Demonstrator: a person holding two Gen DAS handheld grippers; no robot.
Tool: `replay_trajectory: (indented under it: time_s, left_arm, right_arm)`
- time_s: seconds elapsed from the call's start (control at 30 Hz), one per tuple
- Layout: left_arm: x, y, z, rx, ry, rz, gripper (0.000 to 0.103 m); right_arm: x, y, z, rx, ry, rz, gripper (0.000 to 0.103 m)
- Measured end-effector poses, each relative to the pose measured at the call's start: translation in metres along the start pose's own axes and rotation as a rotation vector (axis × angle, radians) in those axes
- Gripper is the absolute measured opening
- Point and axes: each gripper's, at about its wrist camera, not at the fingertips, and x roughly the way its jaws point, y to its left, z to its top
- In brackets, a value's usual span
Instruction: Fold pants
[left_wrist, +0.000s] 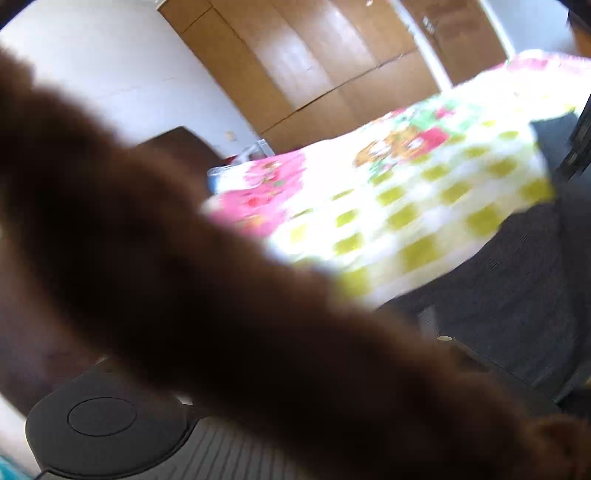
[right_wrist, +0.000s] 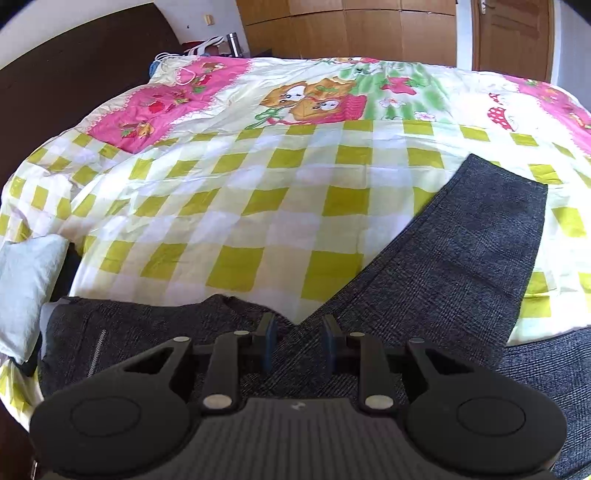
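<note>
Looking through the left wrist camera first, most of the picture is blocked by a big brown blurry shape (left_wrist: 184, 258) very close to the lens. I cannot tell what it is. The left tool (left_wrist: 110, 424) shows only as a round black part at 7 o'clock, so I cannot tell if it is open or closed. The bed cover (left_wrist: 424, 206) is at 2 o'clock, and a bit of the dark pants (left_wrist: 517, 295) lies at 4 o'clock.

Next, the right wrist camera is clear. The pants (right_wrist: 461, 258) lie flat on the bed cover (right_wrist: 258, 206). One leg points to 2 o'clock, and the top part spreads toward 8 o'clock. The right tool (right_wrist: 297, 343) is partly open, just above the cloth where the legs split, and it holds nothing.

To do this well, I think the right tool should pinch only the top layer, close firmly, then lift slowly so the cloth stays smooth. Make sure the left tool can see before it moves.
</note>
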Motion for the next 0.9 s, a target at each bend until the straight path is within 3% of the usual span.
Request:
replay_trajectory:
  time_s: [0.17, 0.27, 0.37, 0.5, 0.6, 0.63, 0.67, 0.7, 0.8, 0.9]
  left_arm:
    - [0.028, -0.081, 0.031, -0.032, -0.047, -0.34, 0.057]
    - [0.05, -0.132, 0.041, 0.008, -0.054, -0.445, 0.057]
    - [0.07, -0.16, 0.048, -0.018, -0.015, -0.538, 0.057]
    - [0.08, -0.179, 0.045, 0.003, 0.002, -0.562, 0.056]
    - [0.084, -0.18, 0.042, 0.004, 0.014, -0.567, 0.055]
    - [0.085, -0.179, 0.042, -0.003, 0.02, -0.569, 0.055]
    - [0.085, -0.177, 0.043, -0.008, 0.024, -0.568, 0.055]
    - [0.084, -0.176, 0.045, -0.011, 0.025, -0.566, 0.055]
    - [0.079, -0.175, 0.053, -0.01, 0.013, -0.569, 0.055]
    - [0.065, -0.178, 0.061, 0.018, -0.03, -0.571, 0.055]
  right_arm:
    - [0.028, -0.034, 0.027, 0.07, 0.002, -0.139, 0.049]
    - [0.056, -0.058, 0.049, 0.159, 0.006, -0.223, 0.051]
    - [0.087, -0.071, 0.065, 0.202, 0.04, -0.251, 0.051]
    - [0.125, -0.085, 0.073, 0.233, 0.085, -0.288, 0.055]
    - [0.134, -0.101, 0.076, 0.278, 0.061, -0.295, 0.056]
    - [0.133, -0.106, 0.077, 0.292, 0.055, -0.288, 0.046]
    - [0.131, -0.111, 0.079, 0.302, 0.052, -0.278, 0.028]
    - [0.127, -0.119, 0.08, 0.325, 0.053, -0.247, 0.02]
    - [0.103, -0.137, 0.076, 0.384, 0.014, -0.18, 0.02]
    - [0.048, -0.154, 0.067, 0.419, -0.085, -0.113, 0.02]
